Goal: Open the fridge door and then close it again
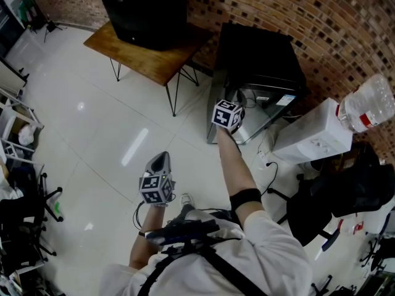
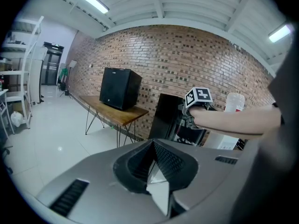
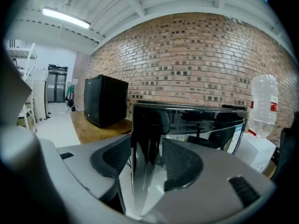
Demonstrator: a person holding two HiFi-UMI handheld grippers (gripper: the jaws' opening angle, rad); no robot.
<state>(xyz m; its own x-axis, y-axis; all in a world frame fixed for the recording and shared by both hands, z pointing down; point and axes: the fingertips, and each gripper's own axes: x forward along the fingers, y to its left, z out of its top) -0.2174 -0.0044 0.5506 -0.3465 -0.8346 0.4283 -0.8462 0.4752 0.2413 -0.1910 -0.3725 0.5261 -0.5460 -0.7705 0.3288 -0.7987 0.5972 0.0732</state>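
Head view: the fridge [image 1: 262, 54] stands against the brick wall [image 1: 321, 23], ahead and to the right of the person. The right gripper [image 1: 233, 106] is stretched out to its front. The left gripper [image 1: 162, 158] hangs low, well apart from the fridge, so the right is clearly the nearer.

Left gripper view: its jaws are pressed together on nothing. The fridge door [image 2: 164, 118] shows ajar, with the right gripper [image 2: 188, 115] at its free edge.

Right gripper view: the door's edge [image 3: 145, 143] runs upright between the jaws, which pinch it from both sides. Judgement: the door swings sideways about its far hinge line, so the coming move follows that arc.
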